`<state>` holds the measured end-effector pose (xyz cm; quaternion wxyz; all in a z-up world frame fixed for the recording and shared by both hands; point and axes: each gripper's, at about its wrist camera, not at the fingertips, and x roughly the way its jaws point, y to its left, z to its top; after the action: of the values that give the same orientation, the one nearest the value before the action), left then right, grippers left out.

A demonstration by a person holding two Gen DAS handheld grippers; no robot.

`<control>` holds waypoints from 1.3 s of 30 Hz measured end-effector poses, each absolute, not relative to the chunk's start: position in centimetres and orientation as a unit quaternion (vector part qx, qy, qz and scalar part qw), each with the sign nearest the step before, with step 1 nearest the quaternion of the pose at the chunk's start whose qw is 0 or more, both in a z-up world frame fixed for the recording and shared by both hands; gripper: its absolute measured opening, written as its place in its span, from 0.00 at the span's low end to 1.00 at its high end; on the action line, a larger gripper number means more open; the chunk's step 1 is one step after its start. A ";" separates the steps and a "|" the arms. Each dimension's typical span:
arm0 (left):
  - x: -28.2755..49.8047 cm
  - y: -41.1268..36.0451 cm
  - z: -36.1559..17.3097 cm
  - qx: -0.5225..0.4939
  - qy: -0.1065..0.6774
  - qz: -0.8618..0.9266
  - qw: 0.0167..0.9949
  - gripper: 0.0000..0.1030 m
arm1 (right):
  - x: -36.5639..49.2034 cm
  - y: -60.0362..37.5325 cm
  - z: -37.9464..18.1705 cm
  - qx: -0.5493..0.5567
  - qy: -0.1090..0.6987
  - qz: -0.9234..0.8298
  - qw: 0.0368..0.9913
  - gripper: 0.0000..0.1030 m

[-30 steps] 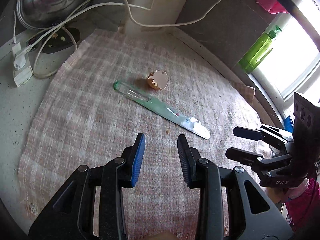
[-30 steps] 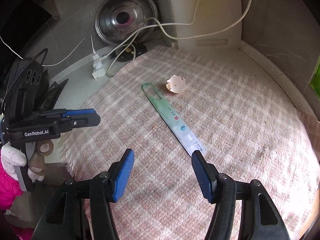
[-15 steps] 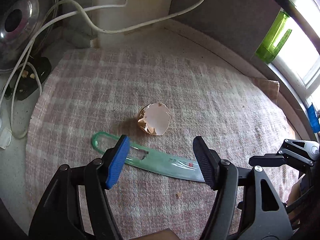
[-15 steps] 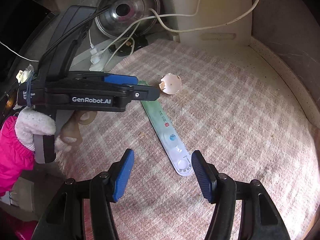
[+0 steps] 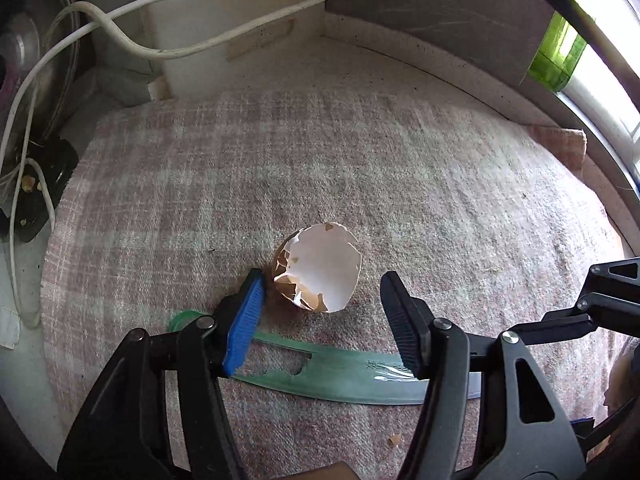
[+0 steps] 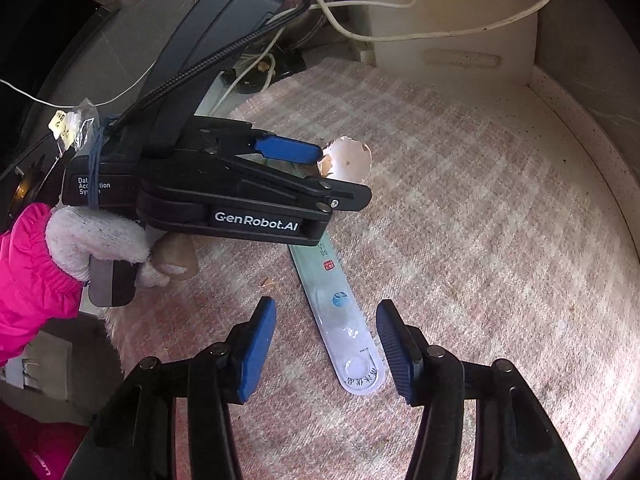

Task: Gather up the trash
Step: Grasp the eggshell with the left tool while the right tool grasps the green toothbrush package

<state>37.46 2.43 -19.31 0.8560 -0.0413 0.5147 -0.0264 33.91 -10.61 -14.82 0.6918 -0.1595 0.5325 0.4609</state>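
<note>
light: daylight, window (image 5: pixel 616 92) glare | shadows: soft | edges: fisheye-curved, dark

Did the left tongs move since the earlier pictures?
Yes. The left tongs came forward across the checked cloth, from short of the green wrapper to straddling the eggshell, closing, not touching.

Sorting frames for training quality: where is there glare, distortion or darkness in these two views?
Left wrist view: the window at the right edge is blown out white behind the green plastic bottle; the broken white eggshell is sharp, with a small shadow. Right wrist view: even, softer light; the long green-and-white plastic package reads clearly. Both: fisheye bends the pink checked cloth, corners go black.
</note>
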 end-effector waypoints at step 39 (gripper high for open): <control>31.2 12.6 -15.8 -0.129 0.448 0.056 0.883 0.44 | 31.4 -6.1 -15.4 -0.262 0.515 0.458 0.675 0.29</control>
<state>31.22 12.62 -15.81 0.8831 -0.1290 0.4476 0.0564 31.40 -6.12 -15.38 0.6752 -0.2619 0.5154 0.4581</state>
